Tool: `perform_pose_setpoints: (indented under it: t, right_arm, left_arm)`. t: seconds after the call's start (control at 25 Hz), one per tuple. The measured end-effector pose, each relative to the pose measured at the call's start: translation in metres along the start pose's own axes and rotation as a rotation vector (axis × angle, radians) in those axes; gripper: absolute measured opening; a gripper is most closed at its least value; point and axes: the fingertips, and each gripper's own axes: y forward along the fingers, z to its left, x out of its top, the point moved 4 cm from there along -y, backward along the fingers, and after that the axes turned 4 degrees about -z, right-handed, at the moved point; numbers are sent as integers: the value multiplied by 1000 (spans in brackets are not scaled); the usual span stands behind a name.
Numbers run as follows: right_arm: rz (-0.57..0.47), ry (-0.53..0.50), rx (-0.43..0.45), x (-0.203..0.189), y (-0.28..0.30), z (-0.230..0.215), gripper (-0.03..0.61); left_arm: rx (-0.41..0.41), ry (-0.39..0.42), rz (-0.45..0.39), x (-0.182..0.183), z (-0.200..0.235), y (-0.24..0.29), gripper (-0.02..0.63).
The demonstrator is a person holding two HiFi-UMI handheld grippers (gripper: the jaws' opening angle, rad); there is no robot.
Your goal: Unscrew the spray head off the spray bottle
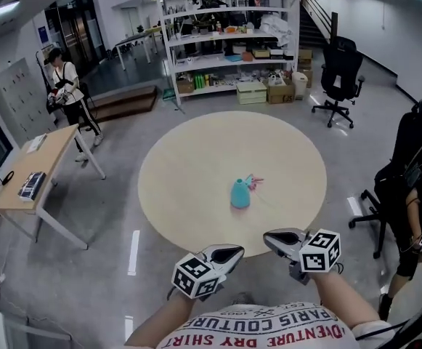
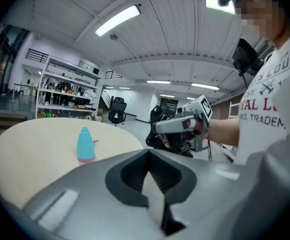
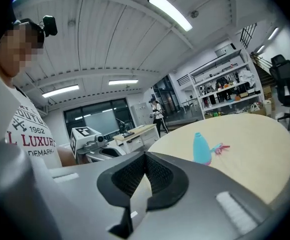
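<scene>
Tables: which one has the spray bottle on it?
The round table straight ahead; the bottle stands near its middle. The rectangular desk at the left holds none.

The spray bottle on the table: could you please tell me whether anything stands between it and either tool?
Nothing visible does. Only bare table separates the spray bottle from the left tool and right tool, both shut and empty; the pink piece lies beyond it.

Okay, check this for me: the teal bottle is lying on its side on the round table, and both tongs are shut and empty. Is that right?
Not quite. The teal bottle stands upright, not on its side; the right gripper view shows this plainly. The rest holds: it is on the round table, and the left tongs and right tongs are both shut and empty.
</scene>
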Motion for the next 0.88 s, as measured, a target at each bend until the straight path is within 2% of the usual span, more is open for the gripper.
perform_pose_setpoints:
  t: [0.12, 0.32, 0.48, 0.68, 0.88]
  right_arm:
    - [-10, -30, -14, -35, -52, 51, -2]
    - [-14, -3, -21, -100, -141, 138, -2]
    - [-22, 3, -9, -107, -196, 198, -2]
    - [-20, -25, -4, -111, -236, 249, -2]
    - [-12, -53, 0, -125, -261, 260, -2]
  left_arm:
    - [4, -2, -7, -27, -77, -13, 2]
    - [-20, -4, -12, -64, -206, -46, 2]
    - [-26, 12, 1, -60, -283, -71, 2]
    - [-21, -6, -11, -48, -335, -92, 2]
    - [2, 22, -16, -55, -359, -88, 2]
